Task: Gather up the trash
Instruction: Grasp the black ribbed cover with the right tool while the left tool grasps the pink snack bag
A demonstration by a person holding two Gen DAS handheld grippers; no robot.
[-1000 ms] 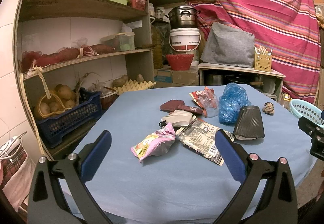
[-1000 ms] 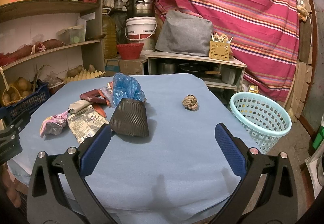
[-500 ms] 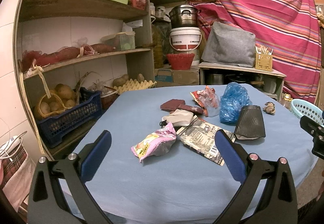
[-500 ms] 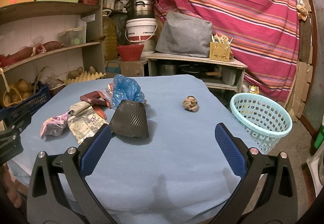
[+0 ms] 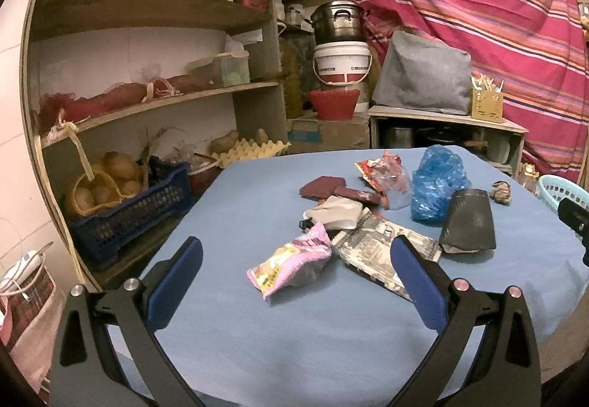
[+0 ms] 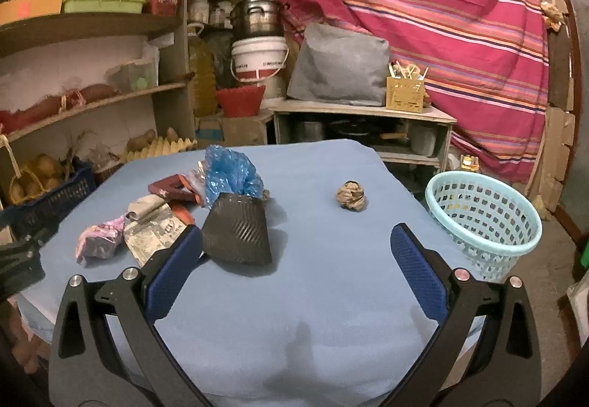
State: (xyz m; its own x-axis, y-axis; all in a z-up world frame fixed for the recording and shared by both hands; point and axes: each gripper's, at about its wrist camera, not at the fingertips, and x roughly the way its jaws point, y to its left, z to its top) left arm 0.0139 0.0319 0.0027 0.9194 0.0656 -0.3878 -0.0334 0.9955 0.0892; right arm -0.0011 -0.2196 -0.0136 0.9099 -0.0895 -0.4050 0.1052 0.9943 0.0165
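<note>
Quick count of what's on the blue surface (image 5: pixel 279 333): one pink snack wrapper (image 5: pixel 291 265), one grey printed foil packet (image 5: pixel 379 252), one black ribbed pouch (image 5: pixel 469 221), one crumpled blue plastic bag (image 5: pixel 436 182), one red-and-clear wrapper (image 5: pixel 384 173), two dark maroon packets (image 5: pixel 322 186) side by side, one beige crumpled bag (image 5: pixel 338 213) and one brown paper ball (image 6: pixel 351 196) off on its own. So nine bits of trash, give or take anything buried in the pile. Beside the surface there's one light-blue laundry-style basket (image 6: pixel 486 223). Two claws total, the left claw (image 5: pixel 294 282) and the right claw (image 6: pixel 296 263), each with two blue pads.
</note>
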